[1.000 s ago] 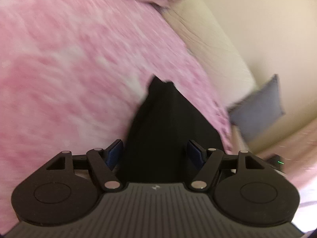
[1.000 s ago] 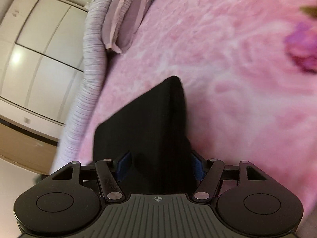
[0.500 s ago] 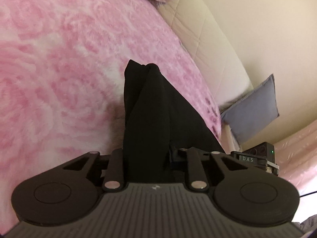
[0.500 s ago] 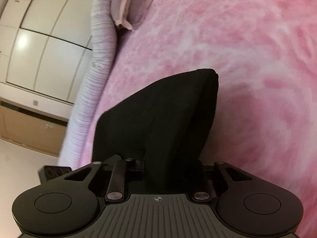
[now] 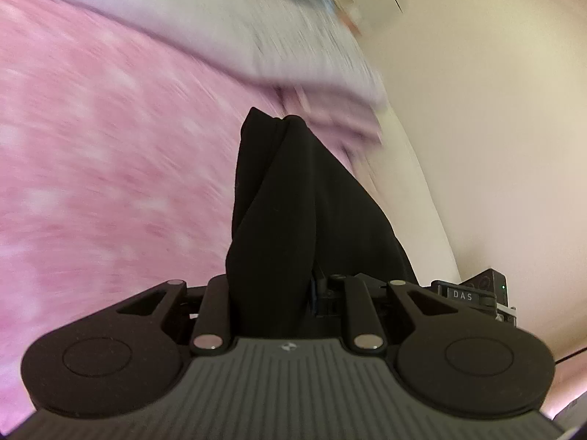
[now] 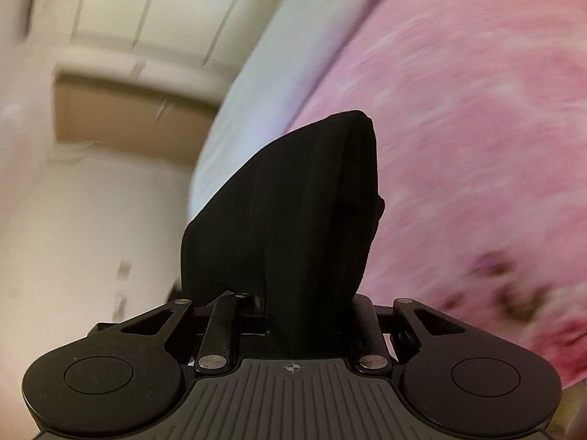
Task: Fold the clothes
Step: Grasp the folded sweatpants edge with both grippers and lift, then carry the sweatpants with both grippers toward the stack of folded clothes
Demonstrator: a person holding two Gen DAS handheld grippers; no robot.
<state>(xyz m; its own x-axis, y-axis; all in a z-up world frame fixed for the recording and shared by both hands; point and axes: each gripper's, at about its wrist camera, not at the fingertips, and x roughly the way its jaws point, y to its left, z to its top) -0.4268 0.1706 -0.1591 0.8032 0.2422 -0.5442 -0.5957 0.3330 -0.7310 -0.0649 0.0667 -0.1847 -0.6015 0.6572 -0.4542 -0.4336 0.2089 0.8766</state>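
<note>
A black garment (image 5: pixel 290 201) is bunched between the jaws of my left gripper (image 5: pixel 279 293), which is shut on it; the cloth rises in folds over the pink rose-patterned bedspread (image 5: pixel 110 168). My right gripper (image 6: pixel 301 311) is also shut on the black garment (image 6: pixel 293 201), whose folded edge stands up in front of the camera. The fingertips of both grippers are hidden by the cloth. Both views are motion-blurred.
Pale lilac pillows (image 5: pixel 293 58) and a cream wall (image 5: pixel 477 128) lie beyond the bedspread in the left wrist view. The other gripper's camera block (image 5: pixel 473 295) shows at right. In the right wrist view, white wardrobe doors (image 6: pixel 146 18) and the bed's pale edge (image 6: pixel 256 91) stand at left.
One second ago both grippers were open around the garment; they shut on it half a second ago. Since then both have swung, lifting the cloth, with wall and wardrobe coming into view.
</note>
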